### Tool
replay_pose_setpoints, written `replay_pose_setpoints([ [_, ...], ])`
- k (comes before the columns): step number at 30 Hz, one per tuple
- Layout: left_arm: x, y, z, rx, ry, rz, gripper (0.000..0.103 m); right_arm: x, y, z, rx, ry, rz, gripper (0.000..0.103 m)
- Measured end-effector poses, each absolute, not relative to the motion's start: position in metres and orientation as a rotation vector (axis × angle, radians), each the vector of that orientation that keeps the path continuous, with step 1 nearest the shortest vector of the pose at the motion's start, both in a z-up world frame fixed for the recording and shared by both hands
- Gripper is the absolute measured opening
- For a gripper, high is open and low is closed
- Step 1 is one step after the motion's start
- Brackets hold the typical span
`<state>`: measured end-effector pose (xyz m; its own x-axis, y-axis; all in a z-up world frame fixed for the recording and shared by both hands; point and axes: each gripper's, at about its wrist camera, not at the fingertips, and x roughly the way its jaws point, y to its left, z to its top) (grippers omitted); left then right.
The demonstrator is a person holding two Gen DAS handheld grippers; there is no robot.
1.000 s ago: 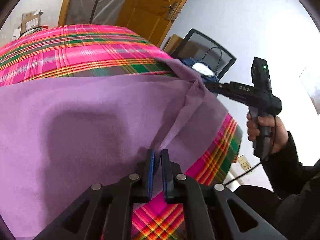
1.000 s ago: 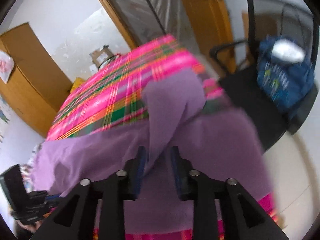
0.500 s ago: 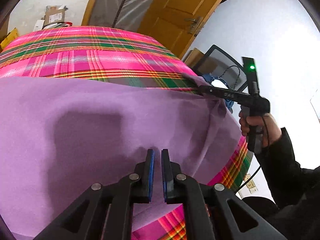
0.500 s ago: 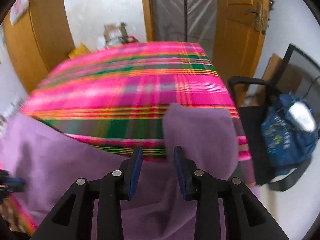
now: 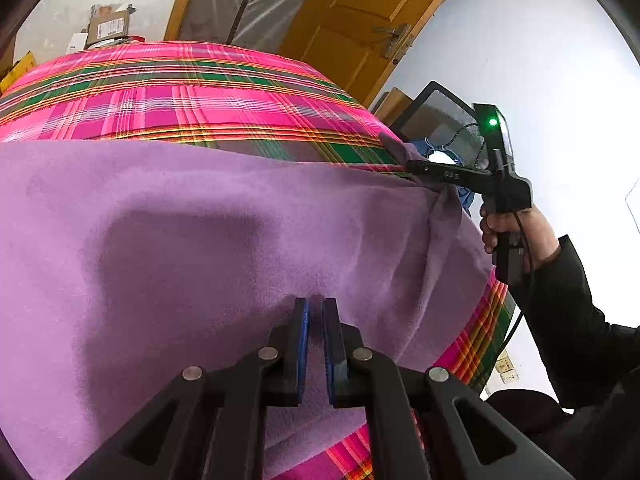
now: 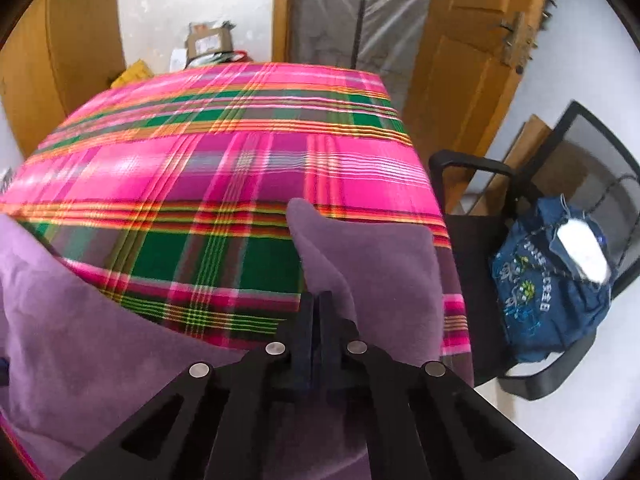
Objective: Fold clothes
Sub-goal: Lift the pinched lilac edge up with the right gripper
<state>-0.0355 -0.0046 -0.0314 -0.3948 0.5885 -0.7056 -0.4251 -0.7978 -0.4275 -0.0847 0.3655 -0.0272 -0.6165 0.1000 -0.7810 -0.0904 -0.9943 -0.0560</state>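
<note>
Since a second ago the right gripper (image 6: 319,300) has closed on the cloth's (image 5: 200,240) corner and drawn it flat – the left gripper (image 5: 315,312), jaws nearly together, pinches its near edge, long axis running between them.

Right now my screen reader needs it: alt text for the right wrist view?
The right gripper is shut on a corner of the purple cloth, lifted over a pink plaid tablecloth. A blue bag sits on a black chair at right.
</note>
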Motion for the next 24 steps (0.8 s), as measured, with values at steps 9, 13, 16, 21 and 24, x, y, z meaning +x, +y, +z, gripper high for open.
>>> replay_pose_setpoints([
  [9,-0.031,0.0,-0.029,-1.206,-0.208,2.193,0.006,-0.013,0.411,0.02,-1.049,0.314,2.788,0.002],
  [13,-0.027,0.007,-0.025,-1.195,-0.181,2.177,0.006,0.029,0.435,0.023,-0.998,0.433,2.735,0.002],
  [16,-0.024,0.014,-0.021,-1.185,-0.156,2.161,0.006,0.056,0.447,0.014,-0.999,0.517,2.689,0.002],
  [21,-0.02,0.028,-0.016,-1.169,-0.111,2.131,0.006,0.084,0.466,-0.014,-1.029,0.742,2.615,0.006],
  [24,-0.019,0.038,-0.015,-1.163,-0.089,2.111,0.006,0.099,0.478,-0.028,-1.035,0.909,2.585,0.007],
])
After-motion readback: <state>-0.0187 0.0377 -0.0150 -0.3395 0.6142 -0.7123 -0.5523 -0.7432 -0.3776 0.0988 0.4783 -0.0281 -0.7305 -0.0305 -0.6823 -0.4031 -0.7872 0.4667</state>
